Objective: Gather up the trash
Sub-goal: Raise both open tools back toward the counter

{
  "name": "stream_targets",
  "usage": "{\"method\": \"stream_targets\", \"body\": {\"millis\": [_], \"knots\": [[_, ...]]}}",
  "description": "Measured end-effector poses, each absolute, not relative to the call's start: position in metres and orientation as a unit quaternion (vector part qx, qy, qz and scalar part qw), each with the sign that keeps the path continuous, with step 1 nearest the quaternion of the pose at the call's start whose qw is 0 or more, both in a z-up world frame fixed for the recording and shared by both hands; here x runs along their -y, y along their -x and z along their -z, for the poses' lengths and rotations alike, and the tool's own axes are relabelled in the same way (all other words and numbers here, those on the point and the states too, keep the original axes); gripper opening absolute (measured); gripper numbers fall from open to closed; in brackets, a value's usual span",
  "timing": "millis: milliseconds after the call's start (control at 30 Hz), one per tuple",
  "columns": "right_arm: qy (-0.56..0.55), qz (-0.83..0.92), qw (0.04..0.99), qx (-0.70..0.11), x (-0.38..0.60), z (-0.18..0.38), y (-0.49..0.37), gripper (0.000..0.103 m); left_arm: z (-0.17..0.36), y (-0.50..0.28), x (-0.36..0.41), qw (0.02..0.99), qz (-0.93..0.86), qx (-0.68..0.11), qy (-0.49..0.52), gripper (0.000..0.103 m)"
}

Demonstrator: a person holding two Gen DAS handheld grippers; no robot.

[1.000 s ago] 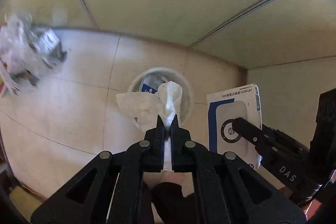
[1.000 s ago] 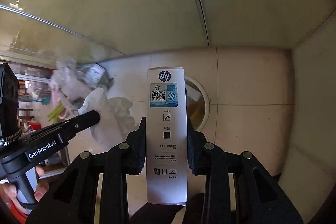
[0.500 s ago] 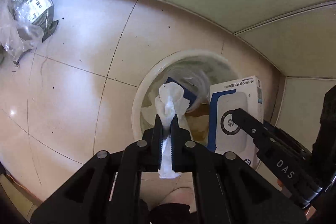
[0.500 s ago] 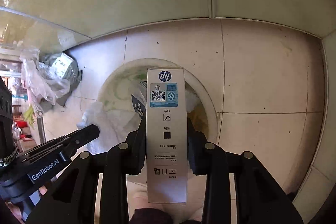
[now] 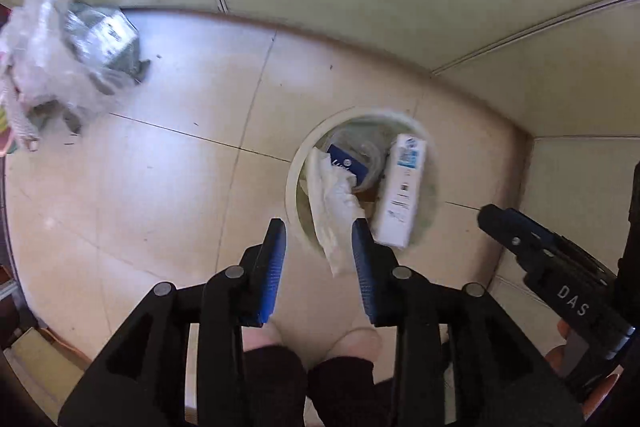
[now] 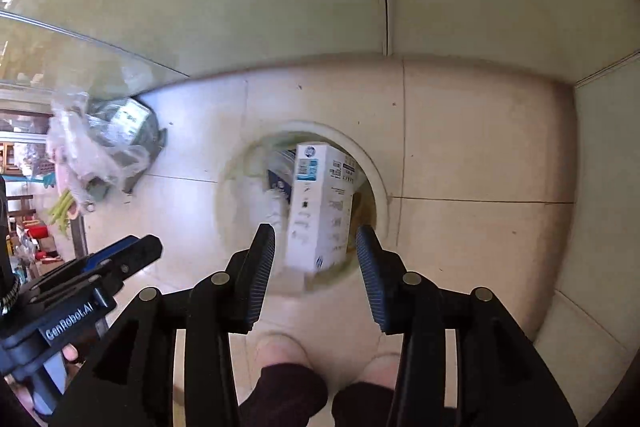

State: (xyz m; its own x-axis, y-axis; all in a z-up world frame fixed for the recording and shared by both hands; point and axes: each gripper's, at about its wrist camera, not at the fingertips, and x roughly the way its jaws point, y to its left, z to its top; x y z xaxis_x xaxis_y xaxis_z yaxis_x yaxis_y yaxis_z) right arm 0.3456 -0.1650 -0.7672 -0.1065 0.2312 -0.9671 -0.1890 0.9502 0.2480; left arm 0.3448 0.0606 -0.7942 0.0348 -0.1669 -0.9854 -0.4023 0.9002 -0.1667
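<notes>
A round cream trash bin stands on the tiled floor near a wall corner; it also shows in the right wrist view. A white crumpled tissue hangs over its near rim, just ahead of my open left gripper. A white HP box drops upright into the bin, just ahead of my open right gripper; the box also shows in the left wrist view. A blue package lies inside the bin. Both grippers hover above the bin's near edge.
A heap of clear plastic bags with a grey-green packet lies on the floor to the left, also in the right wrist view. Walls close the far side and the right. Shelves with clutter stand at far left.
Both grippers have opened. The tissue has left the left gripper and the HP box has left the right one; both now fall into the bin. Both grippers pulled back from it.
</notes>
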Motion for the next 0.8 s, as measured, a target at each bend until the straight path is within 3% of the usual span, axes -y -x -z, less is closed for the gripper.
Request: {"method": "stream_targets", "body": {"millis": [300, 567, 667, 800], "knots": [[-0.037, -0.171, 0.72, -0.672, 0.171, 0.544, -0.339, 0.039, 0.56, -0.339, -0.054, 0.75, -0.057, -0.635, 0.173, 0.032], [-0.061, -0.184, 0.794, -0.576, 0.166, 0.331, -0.326, 0.039, 0.352, -0.33, -0.048, 0.821, -0.017, -0.563, 0.099, 0.032], [-0.062, -0.185, 0.823, -0.534, 0.166, 0.271, -0.32, 0.039, 0.287, -0.325, -0.05, 0.844, -0.007, -0.527, 0.096, 0.032], [-0.067, -0.185, 0.851, -0.486, 0.172, 0.217, -0.315, 0.039, 0.214, -0.323, -0.055, 0.877, -0.016, -0.471, 0.091, 0.042]]}}
